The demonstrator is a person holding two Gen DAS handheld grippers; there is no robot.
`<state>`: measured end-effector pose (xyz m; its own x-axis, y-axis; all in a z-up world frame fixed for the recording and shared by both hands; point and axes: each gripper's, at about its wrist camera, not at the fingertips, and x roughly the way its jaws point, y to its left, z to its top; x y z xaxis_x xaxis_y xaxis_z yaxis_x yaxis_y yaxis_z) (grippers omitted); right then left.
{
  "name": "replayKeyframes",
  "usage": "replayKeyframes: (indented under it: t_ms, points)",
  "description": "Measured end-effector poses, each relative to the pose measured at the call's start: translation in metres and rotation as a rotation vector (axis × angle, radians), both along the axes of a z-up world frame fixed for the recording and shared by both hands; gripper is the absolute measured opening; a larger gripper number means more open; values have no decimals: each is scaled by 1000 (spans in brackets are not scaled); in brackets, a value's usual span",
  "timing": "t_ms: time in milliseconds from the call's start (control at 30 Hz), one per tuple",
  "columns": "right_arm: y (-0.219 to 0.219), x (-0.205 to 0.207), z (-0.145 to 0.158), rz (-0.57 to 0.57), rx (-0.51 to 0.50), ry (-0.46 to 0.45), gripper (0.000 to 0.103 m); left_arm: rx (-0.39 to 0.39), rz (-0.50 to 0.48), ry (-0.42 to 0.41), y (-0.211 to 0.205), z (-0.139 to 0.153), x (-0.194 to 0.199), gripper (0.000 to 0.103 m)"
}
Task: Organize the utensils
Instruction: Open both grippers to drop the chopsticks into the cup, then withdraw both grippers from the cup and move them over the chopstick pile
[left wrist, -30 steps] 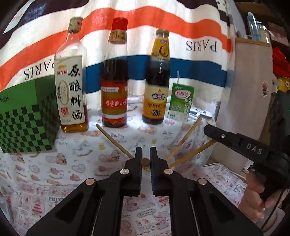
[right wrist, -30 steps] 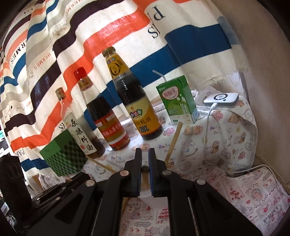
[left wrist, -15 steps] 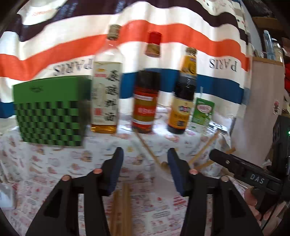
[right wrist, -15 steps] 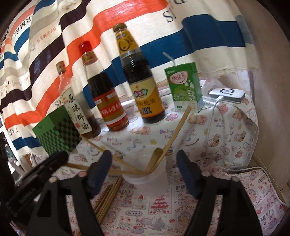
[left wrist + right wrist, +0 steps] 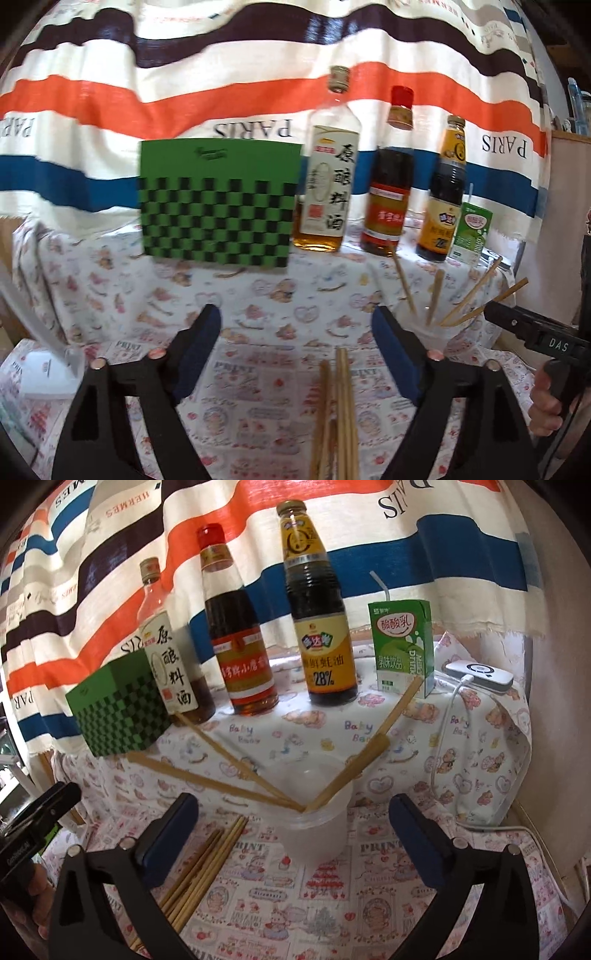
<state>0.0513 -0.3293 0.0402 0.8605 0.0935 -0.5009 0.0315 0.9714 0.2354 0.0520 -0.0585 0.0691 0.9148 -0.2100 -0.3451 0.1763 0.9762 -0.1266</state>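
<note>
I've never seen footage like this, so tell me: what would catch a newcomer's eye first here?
Probably the three tall sauce bottles lined up at the back before a boldly striped cloth, with a green checkered box to their left. In front, a clear plastic cup holds several wooden chopsticks fanned outward, and more loose chopsticks lie beside it. The right claw frames the cup, open.

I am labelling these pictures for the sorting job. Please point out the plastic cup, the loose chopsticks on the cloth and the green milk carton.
plastic cup (image 5: 317, 834): right wrist view, front wall.
loose chopsticks (image 5: 201, 864): right wrist view, middle of the bundle.
green milk carton (image 5: 400, 646): right wrist view, front face.
</note>
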Motion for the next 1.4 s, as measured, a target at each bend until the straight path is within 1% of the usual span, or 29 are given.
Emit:
replayKeyframes:
  t_ms: [33,67,100,167,200,267,333,400,533,633,700,767,800,867,1000,1100,1167,1200,1267,1333,1400]
  points:
    - [5,0,-2,13,-6,25,103,-6,12,-8,4,-3,-3,92]
    - [9,0,-4,23,-10,38,103,-9,21,-17,6,-5,-7,98]
    - [14,-2,-7,39,-17,55,103,-4,34,-26,9,-8,-11,102]
    - [20,-6,-12,51,-25,71,103,50,76,-25,8,-11,-16,102]
    - [23,-10,-14,58,-29,66,103,71,98,-36,10,-12,-21,102]
    - [28,-15,-19,65,-42,54,103,68,115,-47,15,-15,-28,102]
    - [32,-17,-26,63,-55,47,103,48,97,-19,21,-18,-28,102]
    - [37,-16,-31,61,-73,72,103,26,77,-3,25,-23,-28,102]
    - [44,-16,-36,84,-73,104,103,43,82,46,23,-33,-20,102]
    - [49,-20,-36,101,-85,100,103,55,95,103,22,-45,-11,102]
    - [54,-21,-37,112,-100,98,103,58,93,155,21,-55,-2,103]
    - [57,-19,-43,115,-93,121,103,63,100,212,21,-65,7,103]
    - [59,-15,-48,119,-88,153,103,61,110,228,21,-69,10,102]
    - [63,-9,-56,132,-94,195,103,68,130,241,22,-75,12,102]
    - [62,-2,-68,126,-90,247,103,116,151,245,18,-81,13,102]
    - [61,3,-74,109,-94,277,103,83,128,247,21,-83,14,103]
    - [59,4,-76,99,-105,284,103,62,126,274,26,-86,20,102]
    - [58,5,-76,91,-111,286,103,39,112,281,29,-87,21,102]
    - [56,6,-78,76,-115,291,103,12,99,275,32,-86,20,102]
    - [53,8,-79,70,-105,301,103,12,77,269,30,-86,19,102]
    - [51,9,-78,61,-105,305,103,31,48,269,24,-86,19,102]
